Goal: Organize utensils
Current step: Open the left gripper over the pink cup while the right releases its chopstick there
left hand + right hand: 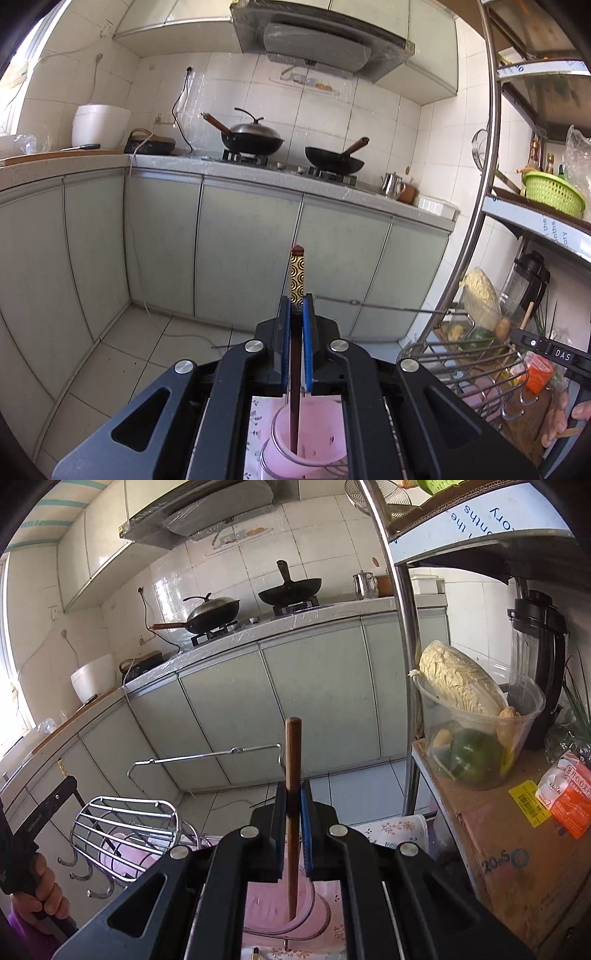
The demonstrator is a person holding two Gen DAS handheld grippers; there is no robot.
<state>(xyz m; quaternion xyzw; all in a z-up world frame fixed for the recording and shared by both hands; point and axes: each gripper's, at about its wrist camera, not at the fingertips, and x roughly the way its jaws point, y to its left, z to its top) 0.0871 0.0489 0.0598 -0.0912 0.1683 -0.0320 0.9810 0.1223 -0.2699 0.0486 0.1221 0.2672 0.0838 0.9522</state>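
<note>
My left gripper is shut on a dark chopstick with a gold-patterned top. The stick stands upright and its lower end reaches down into a pink cup below. My right gripper is shut on a plain brown wooden chopstick, also upright, with its lower end inside a pink holder. The wire utensil rack with hooks stands to the left in the right wrist view and to the right in the left wrist view.
A metal shelf post rises at the right. A clear tub of vegetables, a black blender and a cardboard box stand on the shelf. Kitchen cabinets with woks lie ahead. A floral cloth lies under the cups.
</note>
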